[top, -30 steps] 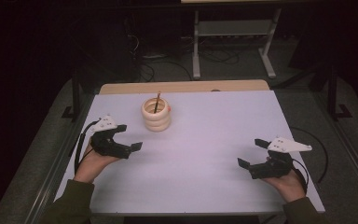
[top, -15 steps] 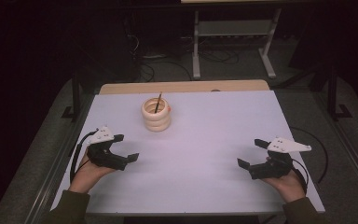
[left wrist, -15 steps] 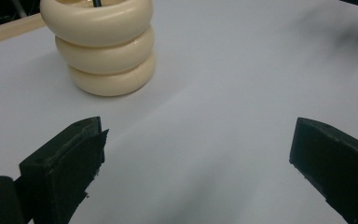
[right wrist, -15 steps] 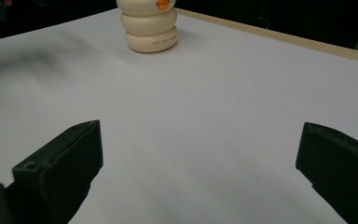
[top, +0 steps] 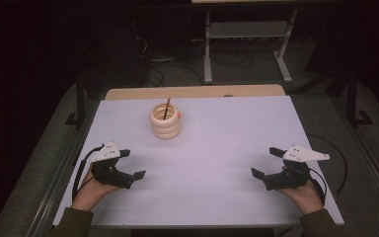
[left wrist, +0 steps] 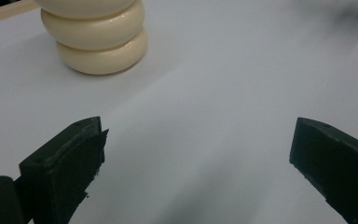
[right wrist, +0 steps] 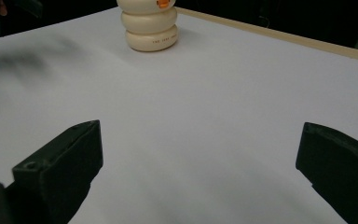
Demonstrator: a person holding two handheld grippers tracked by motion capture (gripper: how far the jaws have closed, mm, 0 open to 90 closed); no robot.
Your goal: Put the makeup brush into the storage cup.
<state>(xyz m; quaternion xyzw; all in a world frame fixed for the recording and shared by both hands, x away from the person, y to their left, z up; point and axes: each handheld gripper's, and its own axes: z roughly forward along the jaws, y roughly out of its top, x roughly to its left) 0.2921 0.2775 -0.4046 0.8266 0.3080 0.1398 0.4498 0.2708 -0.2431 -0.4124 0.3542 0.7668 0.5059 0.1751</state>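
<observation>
Both the left gripper [top: 132,164] and right gripper [top: 265,163] rest wide open and empty at the frame's lower corners; whichever reaches for the cream ring-shaped holder [top: 165,121] at upper centre should approach low and square.

left gripper [top: 132,164] agape, right gripper [top: 268,163] agape

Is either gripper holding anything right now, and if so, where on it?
Nothing is held. The left gripper and right gripper both have jaws open over bare table, well apart from the cream ringed holder.
</observation>
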